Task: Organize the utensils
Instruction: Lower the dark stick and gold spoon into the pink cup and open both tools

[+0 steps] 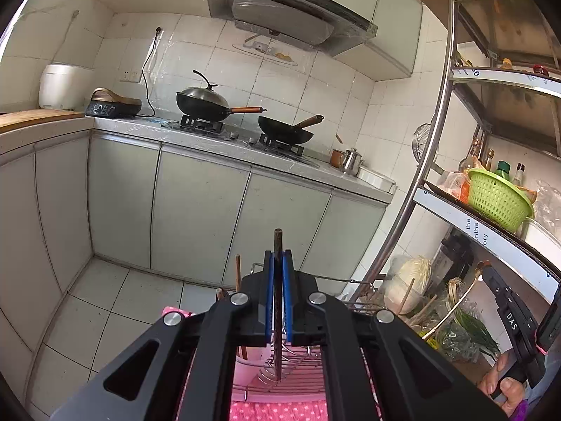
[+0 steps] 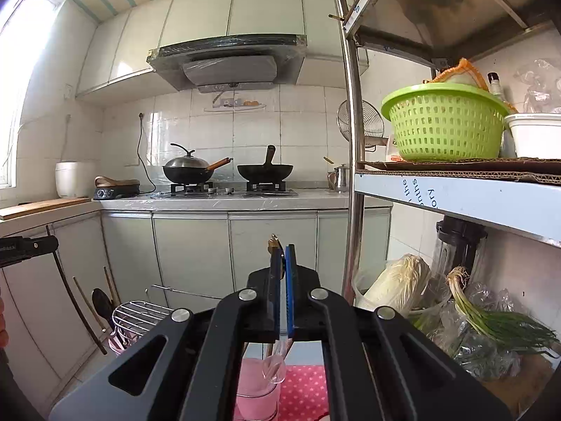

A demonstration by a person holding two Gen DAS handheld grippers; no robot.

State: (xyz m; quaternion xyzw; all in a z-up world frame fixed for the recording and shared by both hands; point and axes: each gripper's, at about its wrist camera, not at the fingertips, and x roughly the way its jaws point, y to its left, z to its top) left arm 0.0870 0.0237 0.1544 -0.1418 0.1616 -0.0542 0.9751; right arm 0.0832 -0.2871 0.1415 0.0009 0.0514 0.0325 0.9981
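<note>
Gripping a dark, slim chopstick (image 1: 278,301), the left gripper (image 1: 278,263) has its blue pads clamped tight on the shaft, and the stick stands upright: its blunt top pokes out above the fingertips while the lower length runs down behind the jaws toward the wire dish rack (image 1: 280,375) below. The stick looks worn and mottled, near black, straight from end to end. Just left of the gripper, two paler wooden chopsticks (image 1: 238,273) rise from a pale pink cup (image 1: 250,354) at the rack's edge. Under it all lies a pink polka-dot cloth (image 1: 277,412). Over on the right side, the right gripper (image 2: 280,263) is clenched on a utensil of its own (image 2: 274,242): a brownish handle tip with a small brassy end peeks out above the pads, tilted slightly left, and below the jaws a clear spoon-like bowl (image 2: 275,368) shows, hanging inside a pink tumbler (image 2: 256,393); whether handle and bowl are one piece is hard to tell. In the left wrist view, far to the right of the left gripper, a hand (image 1: 505,382) wraps the grip of the other tool. Ahead of both grippers sit the counter and two black woks (image 2: 228,172).
</note>
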